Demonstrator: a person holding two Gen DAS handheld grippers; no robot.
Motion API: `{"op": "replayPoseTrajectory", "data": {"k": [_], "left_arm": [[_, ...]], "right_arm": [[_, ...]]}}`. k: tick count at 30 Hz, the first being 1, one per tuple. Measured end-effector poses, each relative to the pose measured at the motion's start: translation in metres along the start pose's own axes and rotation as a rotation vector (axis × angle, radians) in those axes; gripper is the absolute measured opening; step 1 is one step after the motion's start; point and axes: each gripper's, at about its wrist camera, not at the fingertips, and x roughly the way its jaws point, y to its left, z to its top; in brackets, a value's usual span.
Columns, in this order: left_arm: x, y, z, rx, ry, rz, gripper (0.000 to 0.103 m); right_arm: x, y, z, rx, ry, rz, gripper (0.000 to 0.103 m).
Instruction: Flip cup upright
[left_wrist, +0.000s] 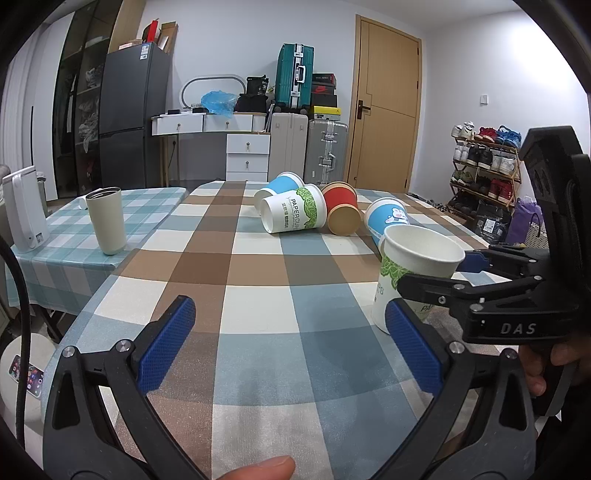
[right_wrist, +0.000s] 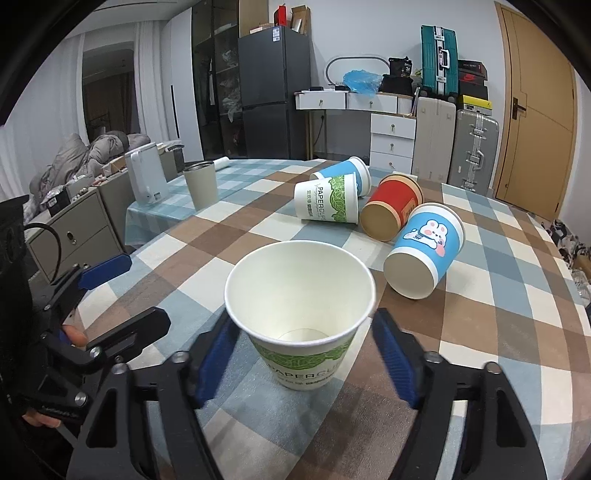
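1. Right gripper (right_wrist: 303, 354) jaws spread, straddling upright white paper cup (right_wrist: 300, 314), not clamped.
2. Left gripper (left_wrist: 291, 347) open, empty, beside that cup.
3. Behind cup: bunny cup (right_wrist: 424, 251), red cup (right_wrist: 391, 210), two more, all lying down.
4. Checked tablecloth (right_wrist: 498, 332); fridge (right_wrist: 273, 92) beyond.

I see a checked-cloth surface (right_wrist: 498, 314). Near me a white paper cup (right_wrist: 299, 314) stands upright on it. Farther off four cups lie tipped: bunny cup (right_wrist: 428, 251), red cup (right_wrist: 391, 214), white-green cup (right_wrist: 328, 199), blue cup (right_wrist: 343, 173). A tumbler (right_wrist: 201, 186) and white appliance (right_wrist: 146, 173) stand far left.
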Motion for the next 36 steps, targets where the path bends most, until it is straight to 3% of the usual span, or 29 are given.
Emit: {"op": "replayPoseTrajectory", "data": {"k": [4,15,36], "left_arm": [[0.000,-0.001,0.000,-0.004,0.000,-0.006,0.103],[0.003,-0.020,0.001,0.012,-0.014,-0.051,0.103],[0.008,-0.031,0.001,0.023,-0.029,-0.075,0.103]], "right_arm": [[-0.022,-0.011,-0.009,0.037,-0.073,0.022,0.103],[-0.063,-0.031,-0.028,0.052,-0.244,0.078,0.103],[-0.065,-0.030,-0.037,0.054,-0.261,0.112,0.103]]}}
